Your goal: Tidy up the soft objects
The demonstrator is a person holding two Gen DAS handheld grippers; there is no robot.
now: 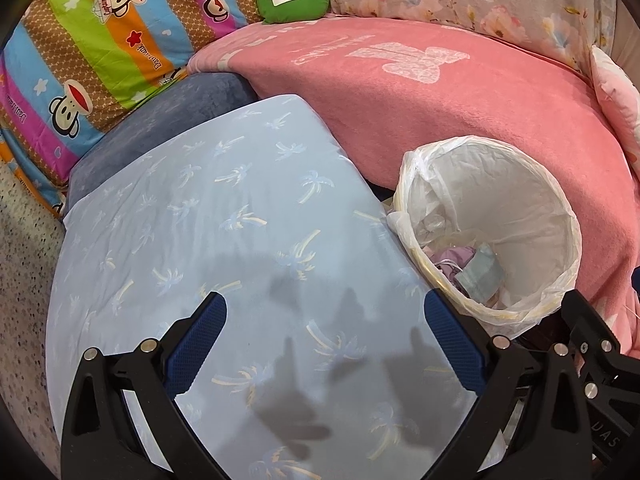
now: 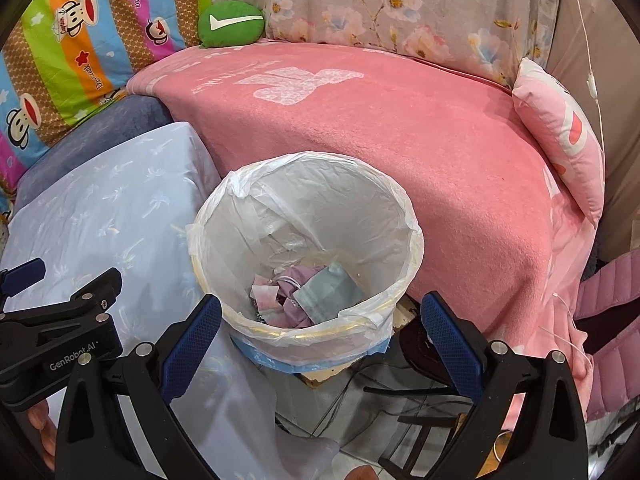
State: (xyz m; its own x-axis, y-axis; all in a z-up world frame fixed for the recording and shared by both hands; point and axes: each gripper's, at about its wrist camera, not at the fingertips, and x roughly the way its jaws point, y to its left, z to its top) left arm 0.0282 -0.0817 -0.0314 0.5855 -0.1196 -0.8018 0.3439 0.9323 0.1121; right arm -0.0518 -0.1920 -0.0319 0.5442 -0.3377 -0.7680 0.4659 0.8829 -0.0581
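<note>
Hovering claws above soft bedding

Covering the bed, a pink blanket [image 2: 400, 140] lies beside the pale blue pillow [image 1: 224, 216]. Left claw [image 1: 322, 344] hangs over this pillow, fingers apart, empty. Right claw [image 2: 320, 336] stands apart above the lined bin [image 2: 400, 208].

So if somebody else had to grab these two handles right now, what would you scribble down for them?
Left gripper: open, empty, over the light blue palm-print pillow.
Right gripper: open, empty, over the lined bin, which holds scraps.
Where things are: the blue pillow lies left of the bin, on a dark blue cushion. Green plush sits at the back edge of the pink blanket. A pink pillow leans at the blanket's right end.
Done: nothing obvious; nothing is held.
Left: probably pick up and place the pillows and the plush.
</note>
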